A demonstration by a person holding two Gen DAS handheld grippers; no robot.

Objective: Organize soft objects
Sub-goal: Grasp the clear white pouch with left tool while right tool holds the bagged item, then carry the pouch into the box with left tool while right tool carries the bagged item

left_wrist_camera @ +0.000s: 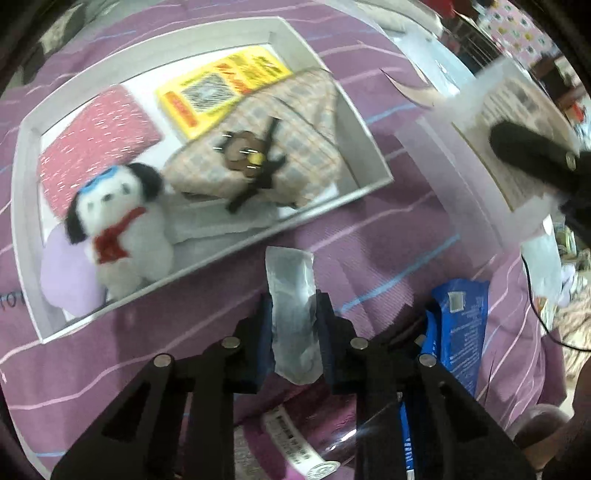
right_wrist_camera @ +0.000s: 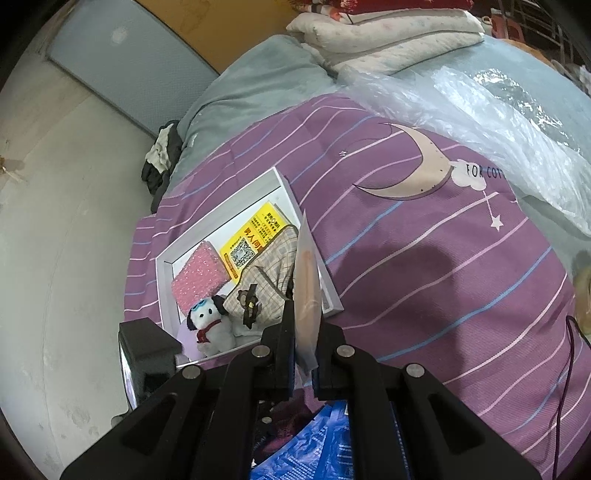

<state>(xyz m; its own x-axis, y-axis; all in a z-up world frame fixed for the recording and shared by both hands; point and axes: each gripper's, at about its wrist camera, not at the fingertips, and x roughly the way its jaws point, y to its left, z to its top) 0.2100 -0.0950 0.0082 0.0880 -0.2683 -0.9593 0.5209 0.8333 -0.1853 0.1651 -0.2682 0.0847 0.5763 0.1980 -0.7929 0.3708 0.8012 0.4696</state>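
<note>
My left gripper [left_wrist_camera: 293, 314] is shut on a small translucent white packet [left_wrist_camera: 290, 273], which sticks up between the blue pads above the purple striped bedcover [left_wrist_camera: 369, 92]. Just beyond it lies an open white box [left_wrist_camera: 26, 177] holding a white plush dog [left_wrist_camera: 125, 229], a pink pad [left_wrist_camera: 99, 140], a yellow booklet [left_wrist_camera: 221, 88], a plaid pouch [left_wrist_camera: 295, 147] and a lilac soft piece [left_wrist_camera: 62, 277]. My right gripper [right_wrist_camera: 306, 332] is shut on a thin flat clear sleeve [right_wrist_camera: 306, 266], seen edge-on over the box's near corner. In the left wrist view that sleeve [left_wrist_camera: 480, 147] hangs at the upper right.
A blue plastic pack [left_wrist_camera: 458, 325] lies on the cover under the grippers. Crumpled clear plastic [right_wrist_camera: 498, 122], folded bedding [right_wrist_camera: 388, 33] and a grey blanket [right_wrist_camera: 251, 85] sit farther up the bed. Bare floor [right_wrist_camera: 55, 240] lies to the left. A dark cord [right_wrist_camera: 565, 369] trails at the right.
</note>
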